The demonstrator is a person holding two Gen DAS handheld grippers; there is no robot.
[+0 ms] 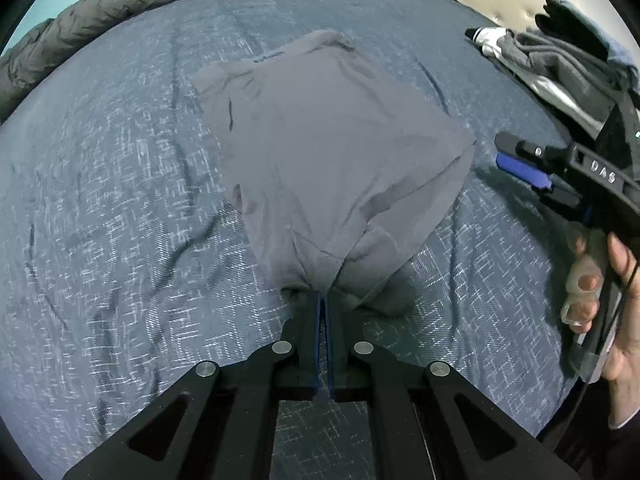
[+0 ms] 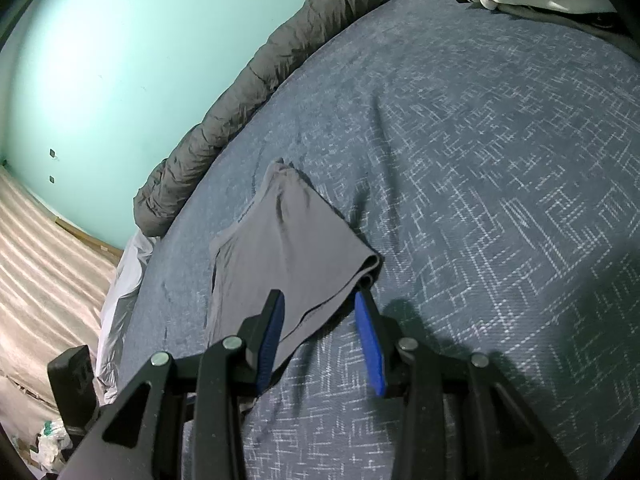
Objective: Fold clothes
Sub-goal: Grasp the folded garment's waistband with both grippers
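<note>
While I checked both views, my left claw was clenched on the near hem of the grey shirt, which lay doubled over on the bed; the right claw stood released beside it. More folds seemingly remained.

The left gripper is held low, its jaws pressed together on cloth. The right gripper is held with its jaws spread apart, gripped by a hand.
</note>
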